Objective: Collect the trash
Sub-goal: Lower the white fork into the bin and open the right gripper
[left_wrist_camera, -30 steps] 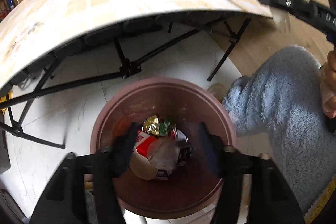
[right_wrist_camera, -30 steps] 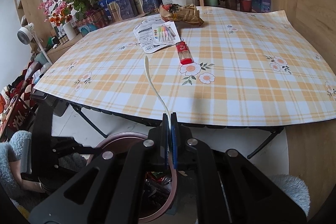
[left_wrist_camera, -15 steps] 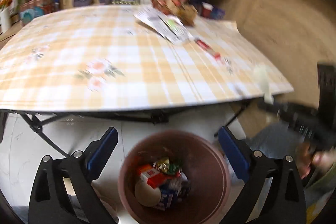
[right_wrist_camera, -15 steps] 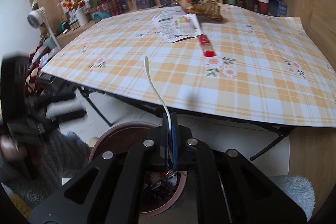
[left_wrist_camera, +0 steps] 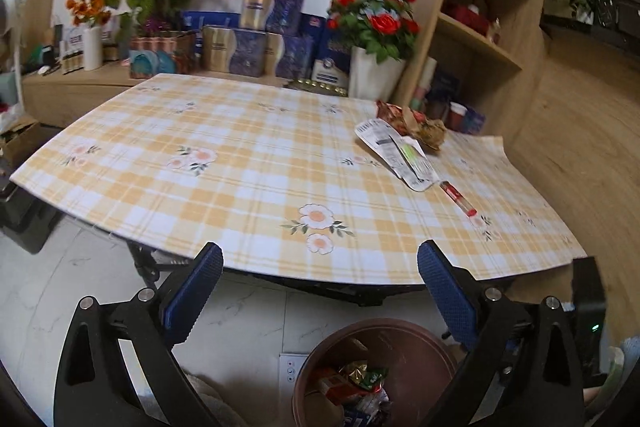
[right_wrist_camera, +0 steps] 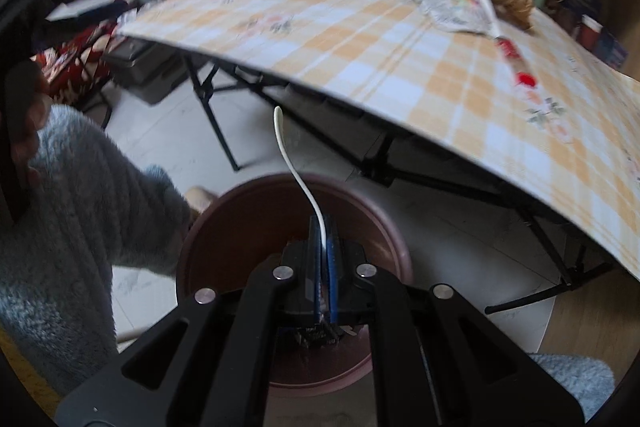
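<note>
So at this point the right tongs [right_wrist_camera: 325, 263] were pressed together, pinching a thin white strip [right_wrist_camera: 294, 169] that curved up out of the pads. Couldn't tell exactly what it was, maybe a plastic stick or a bit of peel. Directly under those tongs sat the brown trash bin [right_wrist_camera: 394, 239] on the floor, so the strip was hanging pretty much over the bin's mouth. Looked to me like the drop-off step: carry done, release not done yet.

The left tongs [left_wrist_camera: 320, 301] were spread wide with nothing between the pads. Below and just ahead of them you could see the same bin [left_wrist_camera: 436, 337] with wrappers already piled inside. Further out ahead was the counter [left_wrist_camera: 248, 187] with its checked cloth, and well off toward the far right of those tongs was the stuff still left: a white leaflet or package [left_wrist_camera: 396, 153], a crumpled brown wrapper [left_wrist_camera: 420, 123] just behind it, and a little red tube [left_wrist_camera: 458, 199] nearer the edge.

My guess for what comes next: the right tongs just need to open so the strip falls in, ideally a bit lower so the springy thing doesn't flick over the rim. The left one seems set up to reach across for the red tube or the leaflet.
</note>
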A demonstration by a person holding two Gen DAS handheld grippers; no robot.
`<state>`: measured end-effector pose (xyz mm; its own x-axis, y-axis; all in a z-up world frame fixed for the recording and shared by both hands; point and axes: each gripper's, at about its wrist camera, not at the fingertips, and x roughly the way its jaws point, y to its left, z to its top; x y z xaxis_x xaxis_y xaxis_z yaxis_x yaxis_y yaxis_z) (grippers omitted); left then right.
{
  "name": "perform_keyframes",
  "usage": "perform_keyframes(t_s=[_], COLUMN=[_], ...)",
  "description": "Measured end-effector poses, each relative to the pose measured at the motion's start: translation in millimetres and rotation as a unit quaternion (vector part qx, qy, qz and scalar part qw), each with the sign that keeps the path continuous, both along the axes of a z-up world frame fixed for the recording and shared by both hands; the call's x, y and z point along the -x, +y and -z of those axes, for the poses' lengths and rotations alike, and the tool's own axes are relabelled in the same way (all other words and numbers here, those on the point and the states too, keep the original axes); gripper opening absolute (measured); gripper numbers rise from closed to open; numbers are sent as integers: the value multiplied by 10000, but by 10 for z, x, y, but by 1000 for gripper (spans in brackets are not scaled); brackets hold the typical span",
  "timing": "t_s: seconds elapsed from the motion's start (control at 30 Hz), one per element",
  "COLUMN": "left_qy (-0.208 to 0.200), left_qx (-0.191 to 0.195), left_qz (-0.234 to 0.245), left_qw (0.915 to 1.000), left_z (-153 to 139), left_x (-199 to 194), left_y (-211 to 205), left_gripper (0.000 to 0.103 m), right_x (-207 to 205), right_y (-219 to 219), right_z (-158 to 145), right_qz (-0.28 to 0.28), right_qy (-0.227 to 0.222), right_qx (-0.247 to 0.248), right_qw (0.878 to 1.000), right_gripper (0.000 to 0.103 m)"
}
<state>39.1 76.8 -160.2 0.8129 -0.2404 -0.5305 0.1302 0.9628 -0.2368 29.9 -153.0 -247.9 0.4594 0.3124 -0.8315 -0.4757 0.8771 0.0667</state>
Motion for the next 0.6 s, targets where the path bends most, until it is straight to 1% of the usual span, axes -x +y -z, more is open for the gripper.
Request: perform_keyframes(t_s=[0.13, 0.23, 0.37, 0.4, 0.43, 0.47, 0.5, 0.53, 0.6], left_qy=[111, 105, 123, 127, 134, 139, 140, 141, 149], left_qx=[287, 276, 239, 220, 202, 178, 166, 150, 132], left_qz=[-173, -131, -73, -48, -23, 10, 27, 47, 70], left_qw=[9994, 9995, 9996, 9997, 9997, 9997, 9998, 9998, 9998], left_z=[61, 67, 83, 89, 98, 102, 102, 104, 107], left_x=[23, 17, 14, 12, 8, 9, 4, 3, 0], left_y=[75, 55, 13, -3, -15, -33, -44, -56, -72], left_gripper=[96, 96, 96, 96, 96, 96, 96, 96, 96], right_x=[-59, -94, -84, -83, -80, -79, -75, -63, -50], right_y=[47, 56, 65, 65, 53, 46, 41, 31, 39], right_z=[178, 284, 365, 376, 384, 369, 348, 309, 259], right_qz=[-18, -6, 9, 20, 34, 55, 64, 68, 58], right_qy=[340, 584, 768, 802, 818, 809, 779, 692, 578], right_qx=[69, 82, 153, 171, 178, 186, 170, 133, 133], right_qw=[9994, 9983, 9969, 9966, 9965, 9965, 9968, 9975, 9982], right_gripper=[7, 7, 7, 10, 18, 42, 62, 68, 89])
